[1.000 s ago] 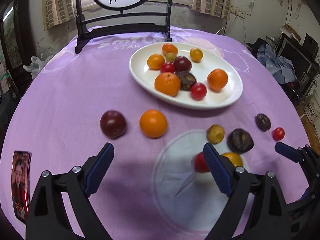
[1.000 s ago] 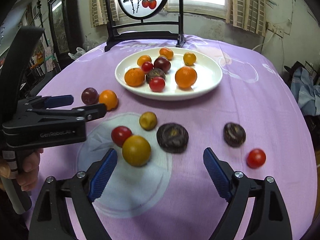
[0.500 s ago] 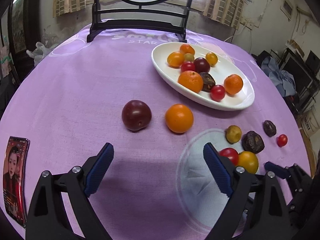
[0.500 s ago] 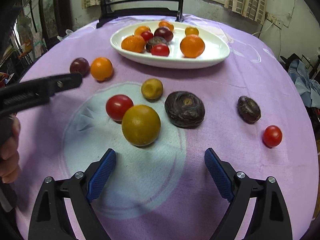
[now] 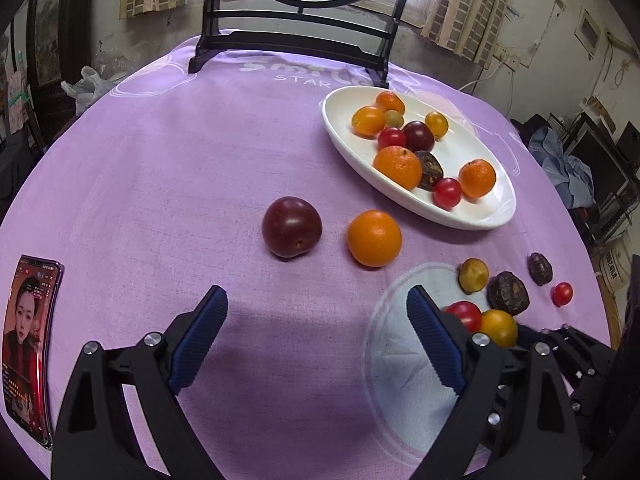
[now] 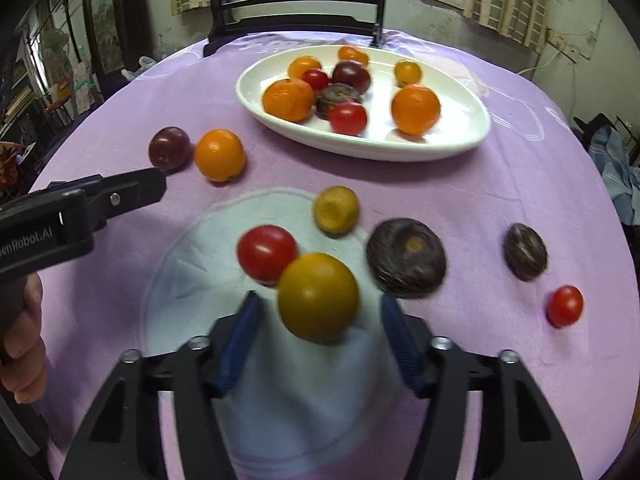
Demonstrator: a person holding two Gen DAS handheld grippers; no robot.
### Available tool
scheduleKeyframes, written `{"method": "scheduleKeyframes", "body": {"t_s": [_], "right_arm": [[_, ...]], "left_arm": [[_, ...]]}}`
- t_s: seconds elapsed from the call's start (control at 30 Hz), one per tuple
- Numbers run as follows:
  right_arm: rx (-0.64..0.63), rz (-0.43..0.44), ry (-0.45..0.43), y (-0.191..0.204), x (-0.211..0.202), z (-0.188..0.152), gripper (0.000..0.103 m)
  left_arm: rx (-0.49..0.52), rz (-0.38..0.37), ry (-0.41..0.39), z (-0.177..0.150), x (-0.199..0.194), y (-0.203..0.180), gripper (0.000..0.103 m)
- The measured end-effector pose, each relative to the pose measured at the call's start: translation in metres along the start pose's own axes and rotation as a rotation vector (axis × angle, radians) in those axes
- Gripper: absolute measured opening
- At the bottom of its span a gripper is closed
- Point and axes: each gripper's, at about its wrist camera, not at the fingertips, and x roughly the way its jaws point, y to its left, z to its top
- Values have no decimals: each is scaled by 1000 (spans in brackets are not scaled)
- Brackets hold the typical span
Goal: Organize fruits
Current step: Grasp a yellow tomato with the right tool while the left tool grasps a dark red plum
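Round surface (image 5: pixel 168 168) under a purple cloth, window with curtains behind, a black-framed round screen stand (image 5: pixel 296 36) at the far edge, clutter and a monitor off to the right, a phone (image 5: pixel 28 344) lying at the near left edge. White oval plate (image 5: pixel 472 208) on the far right half holds oranges, red tomatoes, a dark plum, a yellow tomato and a wrinkled dark fruit, all piled loosely. Loose on the cloth: dark plum (image 5: pixel 292 232) and orange (image 5: pixel 374 238) side by side, apart; further right a small yellow fruit (image 6: pixel 335 209), large wrinkled dark fruit (image 6: pixel 406 258), smaller wrinkled one (image 6: pixel 525 252) and a small red tomato (image 6: pixel 565 306) near the edge. My left gripper (image 5: pixel 316 336) has its fingers spread wide, holding nothing, over bare cloth just short of the plum and orange. My right gripper (image 6: pixel 320 340) has fingers partly closed in around the yellow tomato (image 6: pixel 318 298), pads (image 6: pixel 240 340) near its sides; contact I cannot tell, frame is blurred. A red tomato (image 6: pixel 266 254) touches the yellow one from behind. Versus half a second ago: right fingers have narrowed a lot and moved up to the yellow tomato; left view has slid further left, plum and orange now more central; fruit on the plate unchanged.
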Motion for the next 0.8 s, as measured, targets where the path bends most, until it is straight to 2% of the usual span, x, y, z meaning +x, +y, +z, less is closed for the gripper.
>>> {"method": "scheduleKeyframes", "body": {"t_s": [0.07, 0.1, 0.13, 0.33, 0.57, 0.73, 0.8], "right_arm": [[-22, 8, -9, 3, 3, 6, 47], [-20, 9, -8, 2, 4, 9, 40], [-16, 7, -5, 0, 5, 10, 38], [7, 60, -26, -10, -1, 0, 38], [98, 151, -70, -41, -18, -8, 38], [54, 172, -98, -30, -31, -11, 38], [27, 187, -104, -23, -34, -13, 38]], "left_arm": [[-15, 12, -3, 1, 1, 5, 89], [-14, 28, -3, 2, 3, 6, 89], [-14, 49, -1, 2, 5, 7, 89], [-26, 70, 27, 3, 15, 12, 89], [-22, 68, 49, 1, 24, 10, 89], [7, 122, 40, -1, 33, 7, 89], [50, 179, 20, -3, 38, 0, 89]]}}
